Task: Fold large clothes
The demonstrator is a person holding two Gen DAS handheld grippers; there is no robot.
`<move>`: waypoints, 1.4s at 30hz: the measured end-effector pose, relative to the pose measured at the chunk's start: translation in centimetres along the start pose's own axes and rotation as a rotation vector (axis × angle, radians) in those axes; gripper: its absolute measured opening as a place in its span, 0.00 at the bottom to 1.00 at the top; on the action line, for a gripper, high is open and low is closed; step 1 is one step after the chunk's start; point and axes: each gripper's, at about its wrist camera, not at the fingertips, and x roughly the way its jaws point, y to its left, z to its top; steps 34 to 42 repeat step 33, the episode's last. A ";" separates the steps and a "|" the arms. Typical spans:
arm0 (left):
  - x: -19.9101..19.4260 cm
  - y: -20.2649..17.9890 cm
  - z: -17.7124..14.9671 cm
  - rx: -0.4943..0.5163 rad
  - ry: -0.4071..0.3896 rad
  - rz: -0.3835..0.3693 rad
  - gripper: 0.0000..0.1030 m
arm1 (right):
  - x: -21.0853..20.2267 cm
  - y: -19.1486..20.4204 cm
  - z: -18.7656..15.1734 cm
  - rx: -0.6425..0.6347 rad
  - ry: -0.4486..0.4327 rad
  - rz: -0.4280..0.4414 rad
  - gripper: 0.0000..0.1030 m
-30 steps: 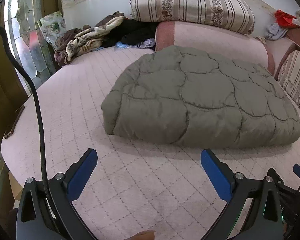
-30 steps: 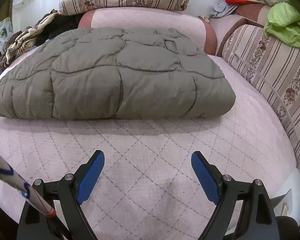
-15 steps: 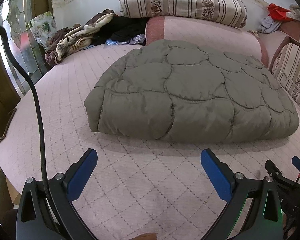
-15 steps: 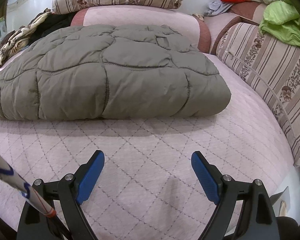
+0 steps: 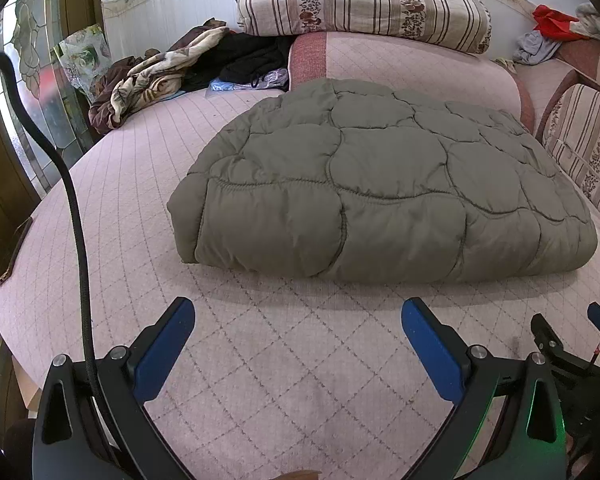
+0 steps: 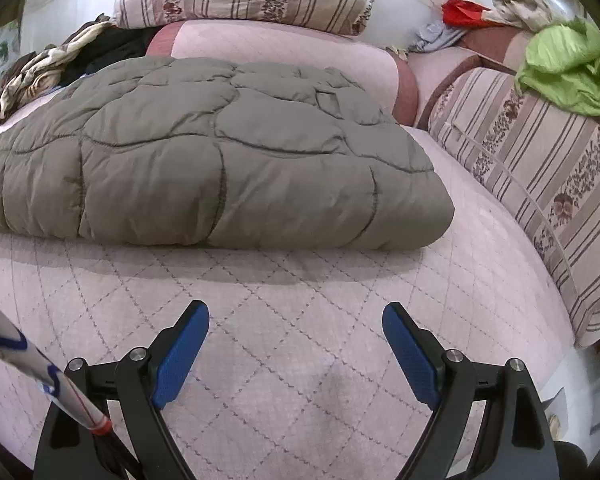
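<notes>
Bedding in pale pink with a diamond quilt pattern [image 5: 284, 364] fills the near part of both views, and a padded olive-grey jacket [image 5: 380, 184] is laid on it, folded into a thick rectangular bundle with its rounded fold edge turned toward the cameras. The left gripper [image 5: 298, 334] is held above the bare bedding just short of that near edge, its blue-padded jaws spread wide with nothing between them. The right gripper [image 6: 296, 338] is likewise held over the bedding near the jacket [image 6: 204, 152], jaws wide apart and empty, and neither gripper is touching the garment. A black cable [image 5: 76, 216] is seen curving up at the left of the left wrist view. Behind the jacket a pink bolster [image 5: 412, 64] is set across the far side, with a striped floral pillow [image 5: 364, 0] stacked on top of it. A heap of brown, cream and black clothes [image 5: 160, 76] is piled at the far left. Along the right side a striped cushion [image 6: 548, 184] is placed, with a bright green cloth [image 6: 568, 68] lying on its far end and a red cloth [image 6: 464, 12] further back.
</notes>
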 end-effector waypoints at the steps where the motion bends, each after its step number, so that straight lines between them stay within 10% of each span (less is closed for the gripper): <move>1: 0.0 0.0 0.0 0.000 0.000 0.001 1.00 | 0.0 0.1 0.0 -0.001 0.001 0.000 0.89; 42: -0.3 -0.5 -0.5 0.017 -0.024 0.019 1.00 | 0.2 -0.8 0.0 0.042 0.007 0.013 0.89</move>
